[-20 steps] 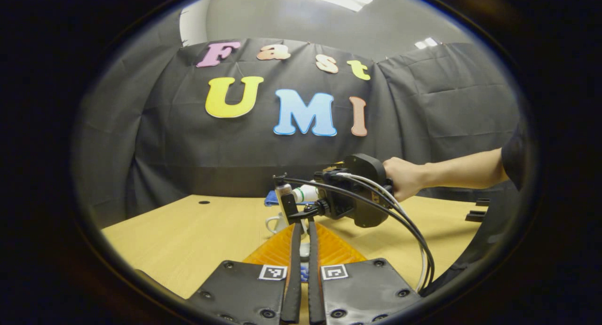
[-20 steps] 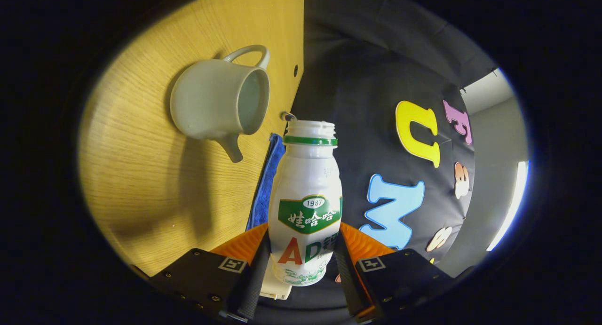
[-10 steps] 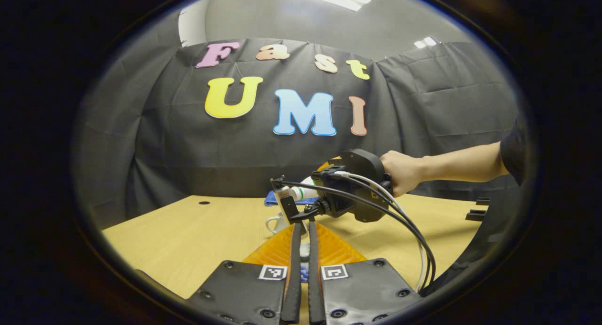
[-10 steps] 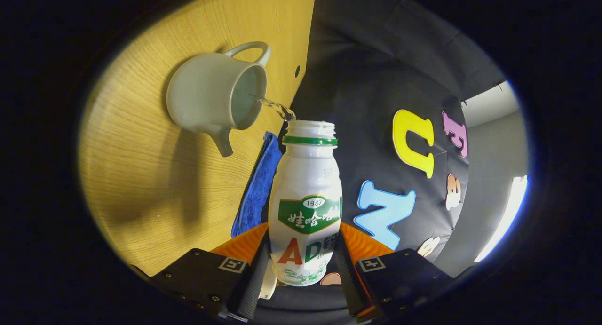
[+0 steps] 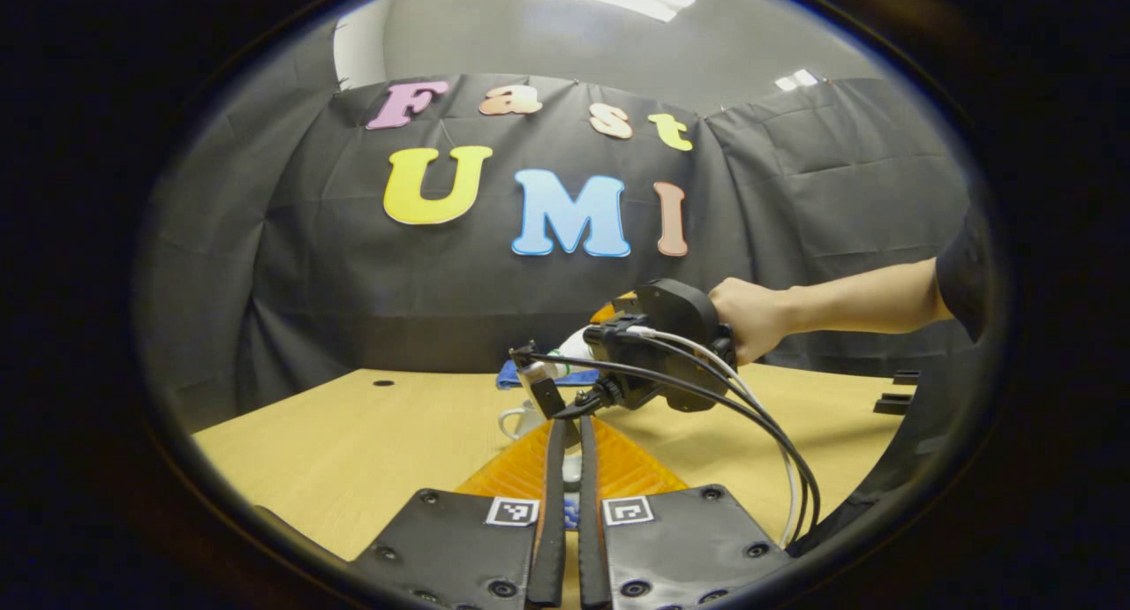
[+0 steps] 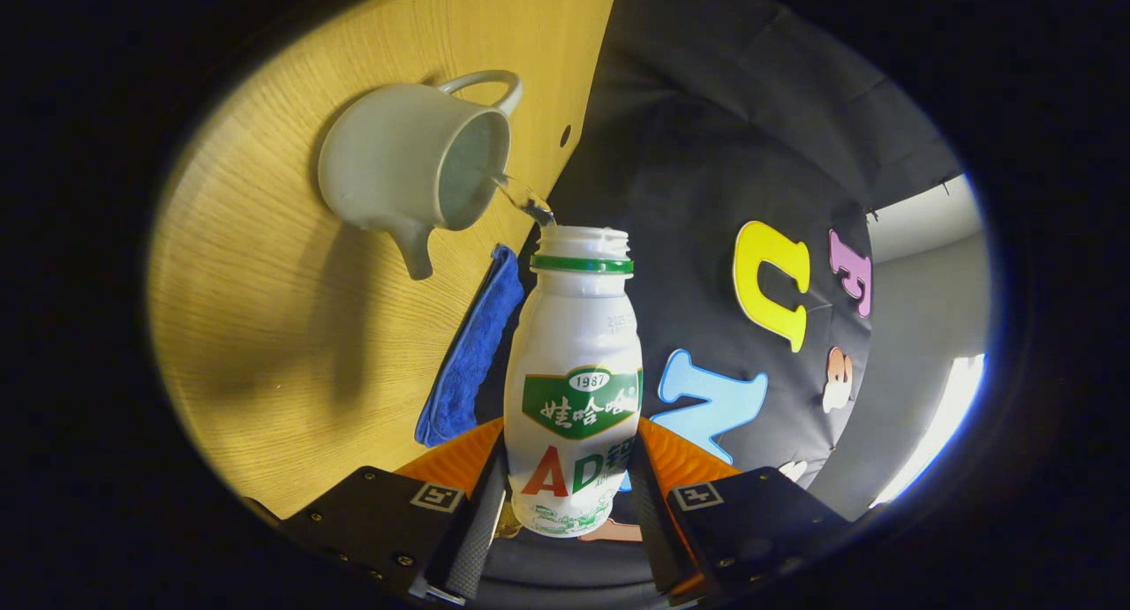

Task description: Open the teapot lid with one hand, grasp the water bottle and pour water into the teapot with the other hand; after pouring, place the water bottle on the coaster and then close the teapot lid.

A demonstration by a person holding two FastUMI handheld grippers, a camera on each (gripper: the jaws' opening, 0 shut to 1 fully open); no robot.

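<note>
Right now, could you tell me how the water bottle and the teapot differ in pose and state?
The water bottle is held off the table in the right hand-held gripper, tipped towards the teapot, which stands on the wooden table. Water streams out of the bottle's mouth and into the teapot's. The bottle bears a label; the teapot is plain. Both are whitish and open-topped.

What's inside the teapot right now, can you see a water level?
In the right gripper view the lidless teapot shows a pale interior, and a thin stream from the water bottle enters at its rim. The bottom lies out of sight, so I can't tell the water level.
</note>
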